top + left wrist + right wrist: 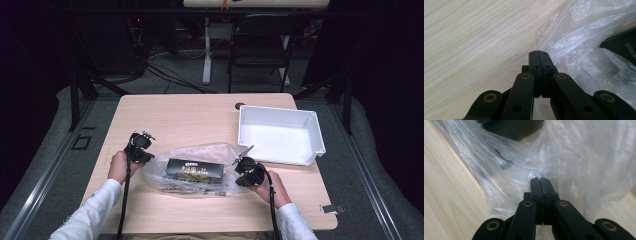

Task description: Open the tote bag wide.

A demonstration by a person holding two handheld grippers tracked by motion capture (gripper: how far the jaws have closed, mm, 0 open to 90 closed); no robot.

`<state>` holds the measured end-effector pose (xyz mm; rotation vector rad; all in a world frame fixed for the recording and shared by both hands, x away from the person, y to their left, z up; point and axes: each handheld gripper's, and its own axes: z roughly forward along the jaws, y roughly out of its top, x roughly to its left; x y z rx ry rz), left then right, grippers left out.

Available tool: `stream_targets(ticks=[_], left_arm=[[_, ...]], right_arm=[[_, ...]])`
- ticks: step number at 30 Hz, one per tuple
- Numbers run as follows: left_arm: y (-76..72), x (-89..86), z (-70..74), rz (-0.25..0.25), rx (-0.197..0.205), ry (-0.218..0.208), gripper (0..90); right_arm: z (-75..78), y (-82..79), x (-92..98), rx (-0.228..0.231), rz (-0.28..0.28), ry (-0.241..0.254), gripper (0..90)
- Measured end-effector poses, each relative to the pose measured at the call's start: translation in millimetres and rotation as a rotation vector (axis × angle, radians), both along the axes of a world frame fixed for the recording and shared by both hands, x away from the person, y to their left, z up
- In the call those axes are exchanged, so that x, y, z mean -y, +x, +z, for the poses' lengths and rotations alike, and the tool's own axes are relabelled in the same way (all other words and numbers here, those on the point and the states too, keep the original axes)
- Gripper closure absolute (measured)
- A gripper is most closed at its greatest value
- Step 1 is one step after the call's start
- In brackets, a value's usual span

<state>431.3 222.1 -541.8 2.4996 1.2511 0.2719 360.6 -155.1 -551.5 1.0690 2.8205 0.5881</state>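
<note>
With both grippers pinched on opposite ends of the crumpled clear plastic bag [197, 170], the step in hand looks like lifting or spreading it, and doing that well means raising both hands together and level, so the thin film neither tears at a pinch nor lets its load slide to one end. The left gripper [539, 52] has its jaws pressed flat together on the bag's edge at the centre of the left gripper view; the right gripper [540, 179] is likewise clamped on a fold of film in the middle of the right gripper view, though how much plastic each pinch really holds is hard to judge. The bag lies at the lower centre of the high view on the pale wooden table [180, 112], between the two hands, glossy and wrinkled, with a flat black rectangular box bearing light printing [195, 170] inside it. A white rectangular plastic bin [280, 132] stands open just to its upper right.
</note>
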Motion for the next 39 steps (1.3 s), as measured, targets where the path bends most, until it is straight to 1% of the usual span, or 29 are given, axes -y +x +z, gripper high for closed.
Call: stream_targets(ticks=[1, 2, 3, 4, 5, 6, 7, 8, 10, 11, 12, 14, 15, 16, 17, 18, 20, 21, 22, 23, 24, 26, 28, 29, 30, 31, 33, 35, 39], left_arm=[[-0.5, 0.4, 0.4, 0.0, 0.0, 0.002, 90.0], [-1.8, 0.2, 2.8, -0.004, 0.003, -0.006, 89.5], [-2.8, -0.6, 5.7, -0.006, 0.005, -0.016, 85.6], [-4.7, -1.7, 9.1, -0.002, 0.016, -0.038, 79.3], [-6.8, -3.0, 13.8, -0.004, 0.022, -0.054, 75.6], [-8.5, -4.3, 17.5, -0.007, 0.026, -0.074, 71.2], [-12.3, -6.6, 24.2, -0.008, 0.039, -0.102, 64.7], [-14.9, -7.8, 28.2, -0.013, 0.048, -0.116, 62.3], [-23.4, -11.1, 39.7, -0.03, 0.066, -0.168, 54.6], [-27.5, -11.4, 44.4, -0.044, 0.083, -0.18, 53.8], [-31.4, -11.3, 48.8, -0.066, 0.084, -0.202, 52.6], [-39.4, -7.6, 54.7, -0.097, 0.103, -0.225, 50.7], [-42.0, -5.3, 56.6, -0.151, 0.074, -0.25, 50.4], [-45.7, -1.0, 56.5, -0.165, 0.064, -0.256, 49.7], [-49.7, 4.3, 55.1, -0.19, 0.055, -0.243, 48.9], [-52.6, 9.0, 52.8, -0.229, 0.033, -0.222, 48.9], [-59.1, 16.9, 46.5, -0.254, 0.016, -0.173, 48.4], [-60.8, 18.9, 43.8, -0.269, 0.0, -0.161, 49.5], [-63.4, 21.1, 39.5, -0.272, -0.005, -0.139, 49.8], [-64.4, 21.9, 36.1, -0.28, -0.015, -0.117, 49.9], [-65.3, 22.4, 32.4, -0.285, -0.02, -0.104, 51.0], [-66.4, 22.2, 27.5, -0.281, -0.033, -0.092, 52.5], [-66.6, 21.4, 21.6, -0.29, -0.035, -0.089, 56.8], [-66.5, 21.6, 19.2, -0.293, -0.036, -0.092, 60.7], [-66.2, 22.8, 15.2, -0.308, -0.036, -0.092, 64.4], [-66.3, 23.6, 12.9, -0.311, -0.032, -0.088, 66.7], [-65.7, 24.7, 9.2, -0.319, -0.033, -0.087, 77.9], [-65.4, 25.5, 6.0, -0.321, -0.042, -0.069, 86.4], [-67.6, 25.0, 1.1, -0.326, -0.065, -0.032, 89.0]], right_arm=[[0.1, 0.1, -0.1, 0.007, -0.002, -0.002, 90.0], [-0.7, -0.8, -1.0, 0.009, -0.011, 0.01, 89.6], [2.3, -0.9, -1.4, 0.007, 0.015, -0.002, 84.8], [4.5, -2.1, -1.8, 0.011, 0.02, 0.023, 79.7], [8.3, -3.4, -1.9, 0.009, 0.034, 0.055, 73.6], [12.8, -4.1, -1.5, 0.021, 0.037, 0.082, 70.3], [16.3, -4.3, -1.1, 0.031, 0.032, 0.104, 70.0], [22.5, -5.3, -0.1, 0.047, 0.03, 0.123, 67.1], [29.1, -6.3, 1.2, 0.069, 0.026, 0.164, 64.0], [32.9, -7.0, 1.6, 0.078, 0.029, 0.18, 62.7], [35.2, -7.5, 2.0, 0.093, 0.03, 0.196, 60.9], [38.9, -7.7, 3.3, 0.111, 0.028, 0.216, 59.2], [39.8, -7.8, 3.3, 0.117, 0.025, 0.22, 57.5], [39.2, -7.5, 2.8, 0.118, 0.02, 0.221, 56.8], [37.8, -6.5, 2.4, 0.105, 0.032, 0.218, 55.8], [34.5, -6.1, 1.1, 0.091, 0.033, 0.22, 54.3], [28.1, -5.7, -0.2, 0.064, 0.038, 0.195, 53.1], [24.8, -5.7, -0.8, 0.058, 0.042, 0.184, 53.0], [22.5, -6.5, -1.7, 0.057, 0.037, 0.186, 53.1], [20.2, -6.0, -2.0, 0.045, 0.052, 0.173, 52.6], [18.5, -6.8, -3.3, 0.037, 0.049, 0.174, 51.7], [16.6, -7.0, -4.8, 0.035, 0.051, 0.175, 51.8], [15.9, -6.6, -6.2, 0.029, 0.061, 0.161, 51.8], [14.8, -6.7, -7.1, 0.022, 0.06, 0.168, 52.3], [14.6, -6.2, -7.3, 0.023, 0.069, 0.15, 52.3], [13.1, -6.3, -8.0, 0.023, 0.055, 0.158, 52.3], [11.7, -5.5, -7.9, 0.014, 0.059, 0.155, 52.6], [11.4, -4.5, -5.9, 0.004, 0.065, 0.148, 53.0], [9.7, -4.0, -3.2, 0.005, 0.049, 0.147, 53.7]])
